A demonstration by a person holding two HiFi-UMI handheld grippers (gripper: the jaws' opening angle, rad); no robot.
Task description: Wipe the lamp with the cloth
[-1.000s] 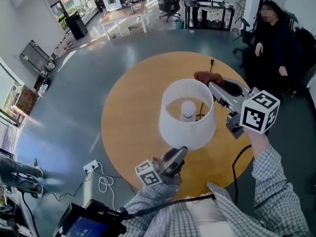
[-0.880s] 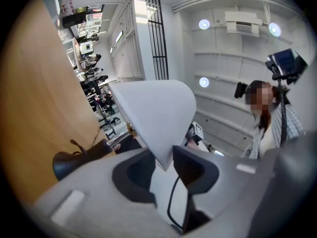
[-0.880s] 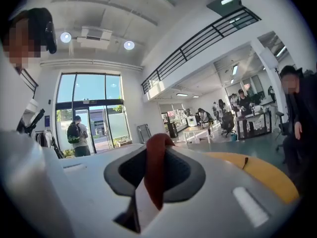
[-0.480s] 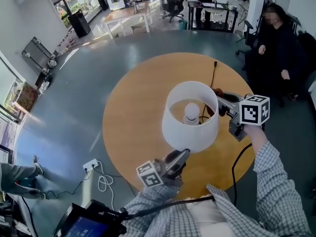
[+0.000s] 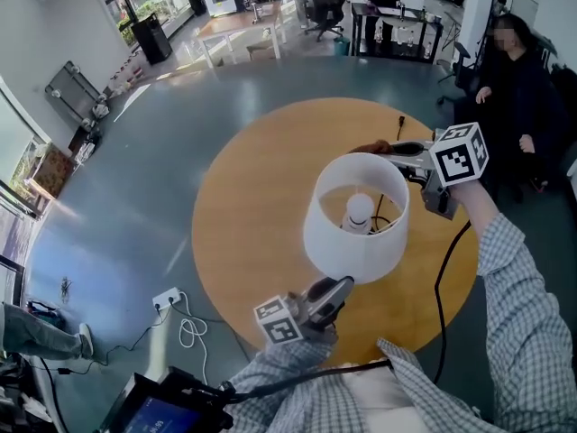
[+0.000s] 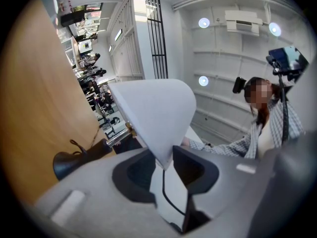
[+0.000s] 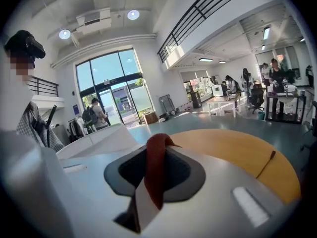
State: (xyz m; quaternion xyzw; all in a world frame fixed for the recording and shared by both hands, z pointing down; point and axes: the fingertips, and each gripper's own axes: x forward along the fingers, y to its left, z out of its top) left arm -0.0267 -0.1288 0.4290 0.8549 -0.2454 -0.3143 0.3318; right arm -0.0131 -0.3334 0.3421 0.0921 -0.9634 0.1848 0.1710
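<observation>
Over the round wooden desk (image 5: 239,224), the lamp (image 5: 353,237) is held by the left gripper (image 5: 340,284), its fingers clenched on the white shade's near rim. The right gripper (image 5: 386,148) has its fingers pinching the reddish-brown cloth (image 7: 154,172) just beside the shade's far rim.

Head looks down; gripper views close, seemingly share lampshade (image 5: 352,246).
</observation>
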